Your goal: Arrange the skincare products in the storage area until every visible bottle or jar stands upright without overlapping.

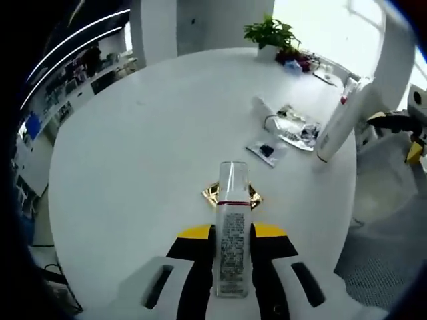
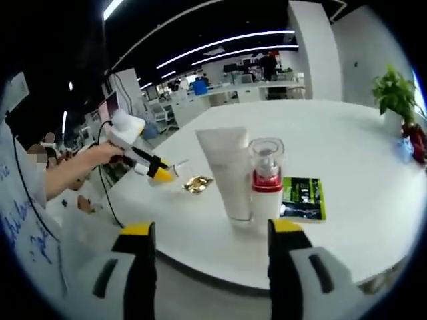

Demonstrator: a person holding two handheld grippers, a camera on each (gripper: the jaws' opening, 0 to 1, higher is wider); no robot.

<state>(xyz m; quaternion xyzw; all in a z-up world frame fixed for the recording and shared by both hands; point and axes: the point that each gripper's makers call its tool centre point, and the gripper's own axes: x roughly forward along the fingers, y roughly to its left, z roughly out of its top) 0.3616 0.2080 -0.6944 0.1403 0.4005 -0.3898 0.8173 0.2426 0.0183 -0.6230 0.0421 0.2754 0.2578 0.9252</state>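
At a round white desk (image 1: 133,153), we hold the left gripper (image 1: 232,235) w/ its yellow-tipped black fingers (image 1: 195,235) closed on a clear bottle (image 1: 233,227), which carries a printed label, a red band and a clear cap; the bottle lies along the fingers, cap pointing away from us, over the near edge of the desk. Just past the cap, a small gold foil piece (image 1: 211,194) lies flat on the desk. Toward the desk's right edge in the left gripper view we see a white tube (image 1: 340,120) standing tall, w/ flat sachets (image 1: 293,128) and a dark packet (image 1: 267,149) lying between it and the desk's middle. A potted plant (image 1: 270,32) sits at the far edge. In the right gripper view, our right gripper (image 2: 212,230) hovers w/ its fingers (image 2: 138,233) spread apart, nothing between them, off the desk's near edge. Ahead of it the white tube (image 2: 227,170) stands upright near that edge, touching or just beside a clear pump bottle (image 2: 266,175) w/ a red collar, also upright. A green-and-black sachet (image 2: 302,198) lies flat just right of the pump bottle. Further left along the edge sits the gold foil piece (image 2: 197,183), and beyond it a person's hand (image 2: 100,155) holds the left gripper (image 2: 162,171) over the desk's rim. The plant (image 2: 395,93) stands at the far right edge.
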